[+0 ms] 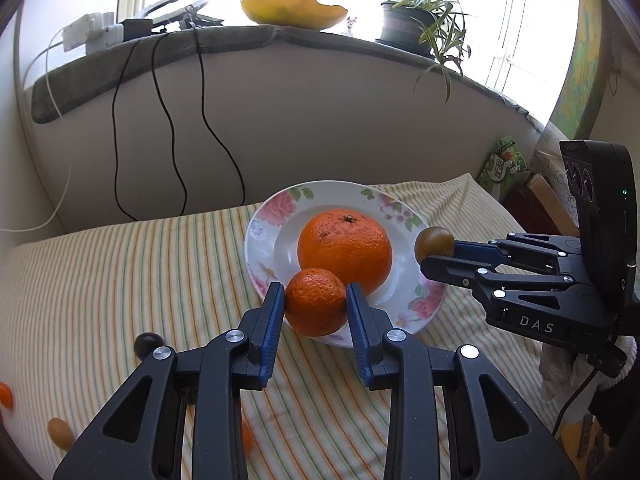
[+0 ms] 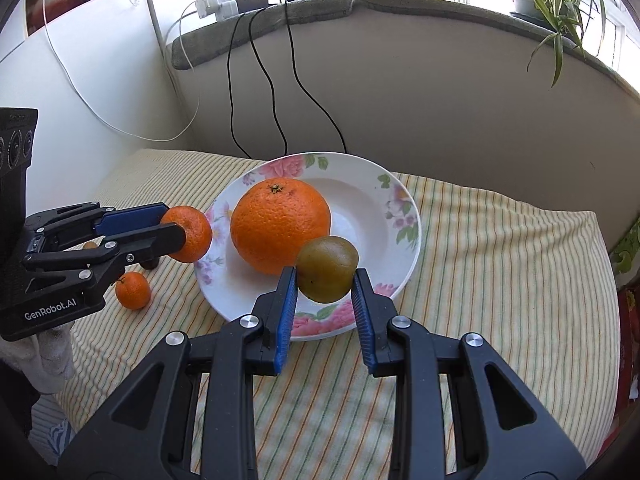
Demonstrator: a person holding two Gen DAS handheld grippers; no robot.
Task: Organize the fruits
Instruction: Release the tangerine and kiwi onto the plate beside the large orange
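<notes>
Grippers converge on a floral plate [image 2: 404, 248] holding a big orange [image 2: 280, 226]: the left gripper [image 1: 316, 304] clamped on a mandarin [image 1: 316, 304] at the plate's near-left rim, the right gripper [image 2: 326, 280] clamped on a green-brown fruit [image 2: 327, 270] over its right rim. Another mandarin [image 2: 133, 290] lies on the striped cloth [image 2: 500, 264] left of the plate.

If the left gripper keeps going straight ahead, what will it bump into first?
Probably the big orange on the flowery plate, just beyond the small orange that the left gripper holds. Depth is hard to judge.
</notes>
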